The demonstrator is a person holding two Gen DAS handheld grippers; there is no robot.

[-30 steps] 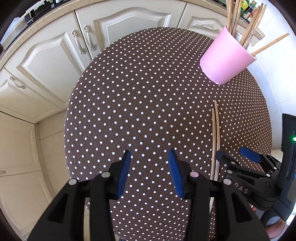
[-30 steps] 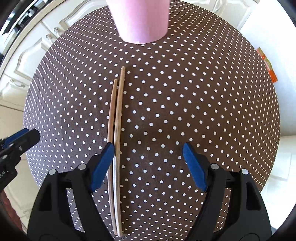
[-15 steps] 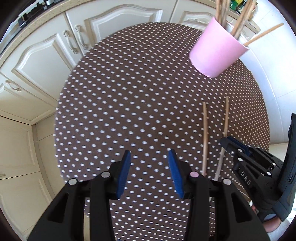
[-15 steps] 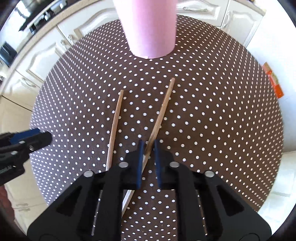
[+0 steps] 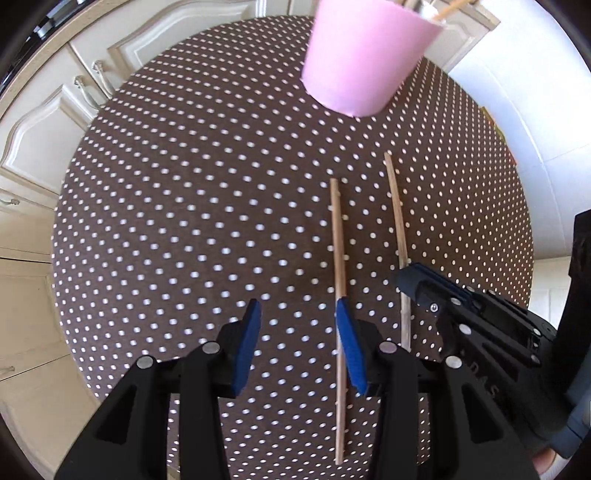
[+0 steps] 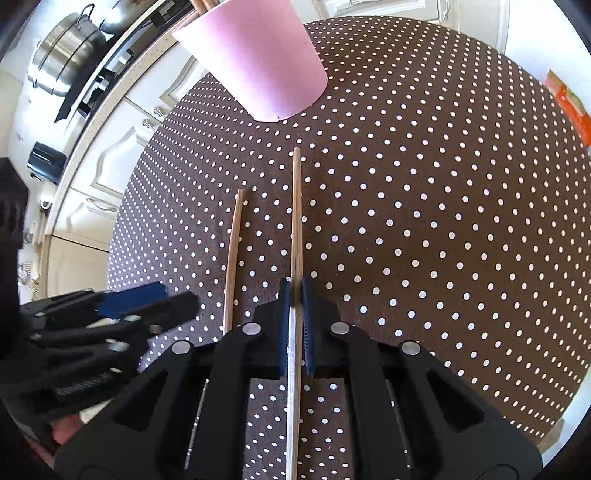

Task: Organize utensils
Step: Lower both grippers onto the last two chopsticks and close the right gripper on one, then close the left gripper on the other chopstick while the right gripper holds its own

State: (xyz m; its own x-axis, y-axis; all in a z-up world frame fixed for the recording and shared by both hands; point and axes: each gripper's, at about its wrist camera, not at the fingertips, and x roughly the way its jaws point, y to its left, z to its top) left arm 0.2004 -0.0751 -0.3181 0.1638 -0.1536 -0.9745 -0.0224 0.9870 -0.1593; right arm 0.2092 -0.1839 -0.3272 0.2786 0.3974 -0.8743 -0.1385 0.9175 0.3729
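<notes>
Right tongs [image 6: 293, 295] pinch slim wooden chopstick [image 6: 296, 206].

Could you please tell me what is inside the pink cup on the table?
Wooden sticks poke out above the rim of the pink cup, at the picture's top edge. The cup's wall hides how many there are and anything else inside it.

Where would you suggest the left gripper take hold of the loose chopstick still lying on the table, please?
Grip the loose chopstick near mid-length, coming from above with the left gripper straddling it crosswise. It lies flat and thin on the polka-dot tablecloth, apart from the chopstick held in the right gripper.
</notes>
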